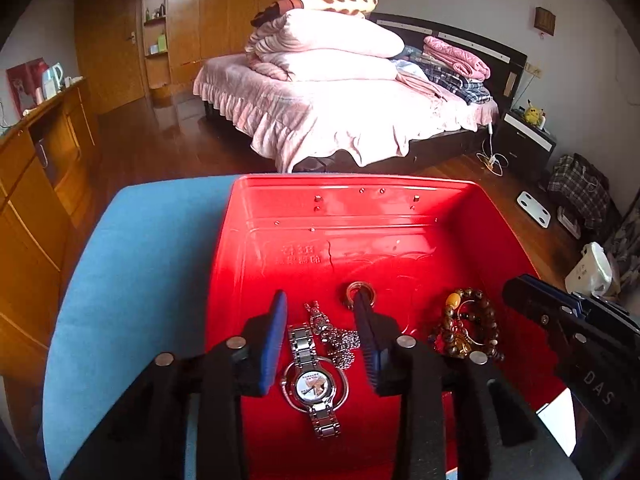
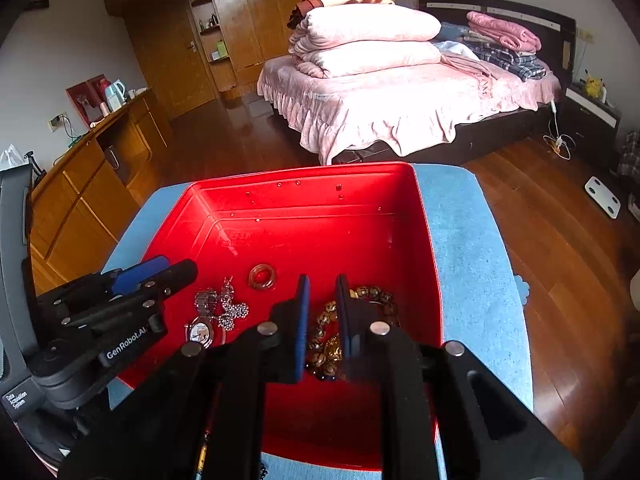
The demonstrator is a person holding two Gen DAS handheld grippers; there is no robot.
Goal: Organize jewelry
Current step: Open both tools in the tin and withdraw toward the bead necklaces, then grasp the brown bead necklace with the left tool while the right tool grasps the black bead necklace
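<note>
- The watch (image 1: pixel 315 388) lies in the red tray (image 1: pixel 400 216), light and slippery; grab its band.
- Left gripper (image 1: pixel 322 336) is apart around it.
- Right gripper (image 2: pixel 323 320) is a little apart over the beads (image 2: pixel 332 344).

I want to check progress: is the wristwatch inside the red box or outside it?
Inside. The wristwatch lies flat on the red box floor, between the open left gripper fingers.

Glossy red plastic tray (image 1: pixel 400 216), polished metal watch (image 1: pixel 314 384), matt blue cloth (image 1: pixel 132 264)
</note>
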